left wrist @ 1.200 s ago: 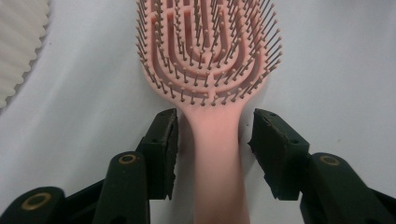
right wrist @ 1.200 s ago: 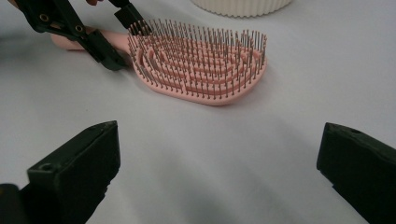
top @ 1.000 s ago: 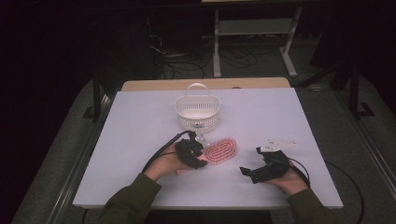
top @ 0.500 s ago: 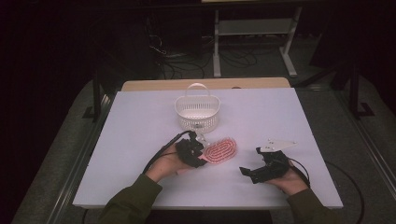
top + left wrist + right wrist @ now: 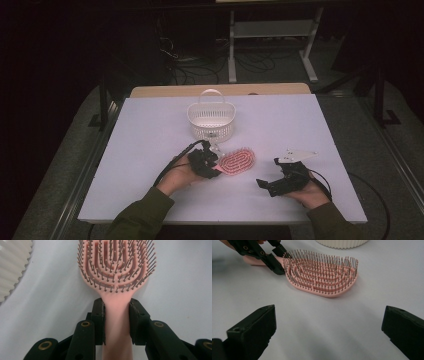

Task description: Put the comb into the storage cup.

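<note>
On the white surface, my left fingers have just closed on the handle of the pink oval plastic hairbrush, its long axis running straight ahead of them. My right fingers gape wide, empty, nearby.

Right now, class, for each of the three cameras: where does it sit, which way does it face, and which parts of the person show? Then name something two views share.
High view: above the person's side, facing forward and down on the table; both forearms, the left gripper and the right gripper show.
Left gripper view: rides the left gripper, looking along its fingers, shut on the pink hairbrush handle.
Right gripper view: rides the right gripper, facing the brush bristles across the table; its fingers stand wide apart.
Shared: all views show the hairbrush and the white basket.
</note>
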The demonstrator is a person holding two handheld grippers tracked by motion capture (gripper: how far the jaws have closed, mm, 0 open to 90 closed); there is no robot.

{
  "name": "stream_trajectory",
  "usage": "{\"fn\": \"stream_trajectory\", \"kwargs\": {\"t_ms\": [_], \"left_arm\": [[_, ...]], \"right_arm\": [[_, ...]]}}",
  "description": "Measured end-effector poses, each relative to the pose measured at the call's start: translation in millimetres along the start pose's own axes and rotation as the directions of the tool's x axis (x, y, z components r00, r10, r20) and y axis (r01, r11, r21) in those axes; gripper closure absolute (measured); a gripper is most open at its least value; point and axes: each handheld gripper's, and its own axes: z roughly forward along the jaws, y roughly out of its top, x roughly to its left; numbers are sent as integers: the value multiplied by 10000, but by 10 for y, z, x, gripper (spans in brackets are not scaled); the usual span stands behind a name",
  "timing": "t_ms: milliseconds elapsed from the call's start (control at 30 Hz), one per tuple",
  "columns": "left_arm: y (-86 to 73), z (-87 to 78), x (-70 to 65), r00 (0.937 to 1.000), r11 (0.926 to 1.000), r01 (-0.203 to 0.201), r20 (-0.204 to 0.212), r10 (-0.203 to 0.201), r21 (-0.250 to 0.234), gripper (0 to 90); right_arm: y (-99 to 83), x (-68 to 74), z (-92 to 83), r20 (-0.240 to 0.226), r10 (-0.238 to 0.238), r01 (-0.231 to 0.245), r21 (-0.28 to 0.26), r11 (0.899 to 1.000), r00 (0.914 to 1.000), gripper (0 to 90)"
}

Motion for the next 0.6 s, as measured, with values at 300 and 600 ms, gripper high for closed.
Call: {"fn": "stream_trajectory", "kwargs": {"t_ms": [300, 600], "left_arm": [[-9, -4, 13, 10000, 10000, -3, 85, 4, -83, 703], [-41, -20, 54, 9994, 9994, 134, 330, -124, -308, 703]], "right_arm": [[-1, 0, -4, 13, 20, -20, -4, 10000, 10000, 0], [0, -9, -5, 18, 38, -38, -22, 10000, 10000, 0]]}}
